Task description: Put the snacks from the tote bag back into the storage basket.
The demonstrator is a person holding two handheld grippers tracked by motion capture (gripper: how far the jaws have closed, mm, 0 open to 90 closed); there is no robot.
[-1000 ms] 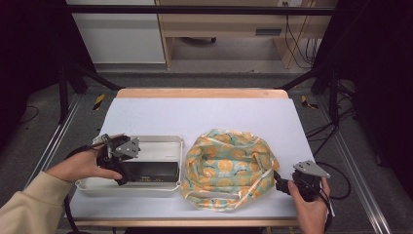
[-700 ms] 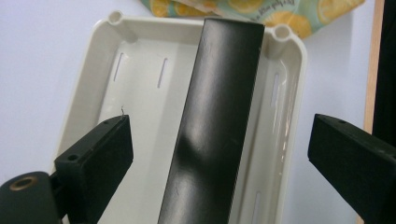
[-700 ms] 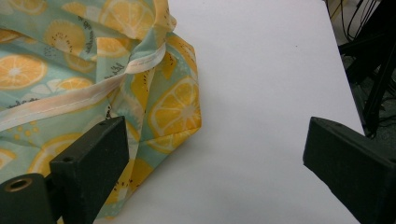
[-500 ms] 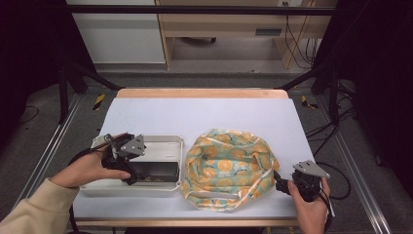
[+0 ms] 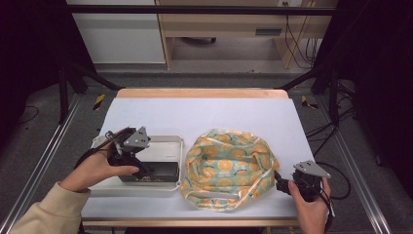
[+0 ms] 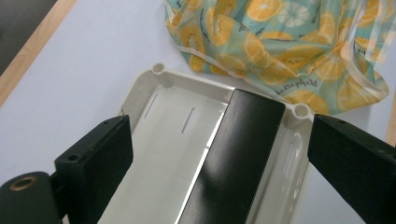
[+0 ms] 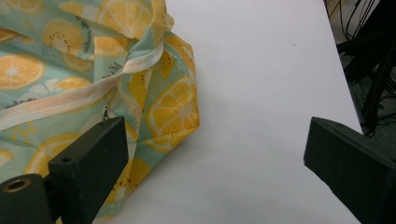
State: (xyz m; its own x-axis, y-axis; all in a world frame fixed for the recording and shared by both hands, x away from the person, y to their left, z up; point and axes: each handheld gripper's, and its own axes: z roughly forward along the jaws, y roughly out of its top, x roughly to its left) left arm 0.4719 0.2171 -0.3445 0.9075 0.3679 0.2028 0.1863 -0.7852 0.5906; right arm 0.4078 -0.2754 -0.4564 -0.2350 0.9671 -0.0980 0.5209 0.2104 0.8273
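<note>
- Dark floor and cables surround a white-topped bench (image 5: 214, 114) with a wooden far edge; a pale cabinet stands behind it.
- On the person's left, a hand (image 5: 97, 168) in a beige sleeve holds the left tongs (image 5: 139, 168) low over a white tray (image 5: 173, 146), pointing toward the bench's right side.
- From the left gripper view, these tongs (image 6: 219, 158) stand spread wide, one jaw on either side of a black box (image 6: 233, 158) lying in the tray (image 6: 163, 121); neither jaw touches it.
- Just beside the tray, a crumpled fruit-print cloth bag (image 5: 229, 165) lies mid-bench, its edge touching the tray's corner.
- At the near right corner, the other hand (image 5: 309, 207) holds the right tongs (image 5: 280, 183) at the bag's edge.
- Seen from the right gripper view, those tongs (image 7: 215, 163) are also spread, the bag's hem (image 7: 154, 112) by one jaw, bare bench between them.
</note>
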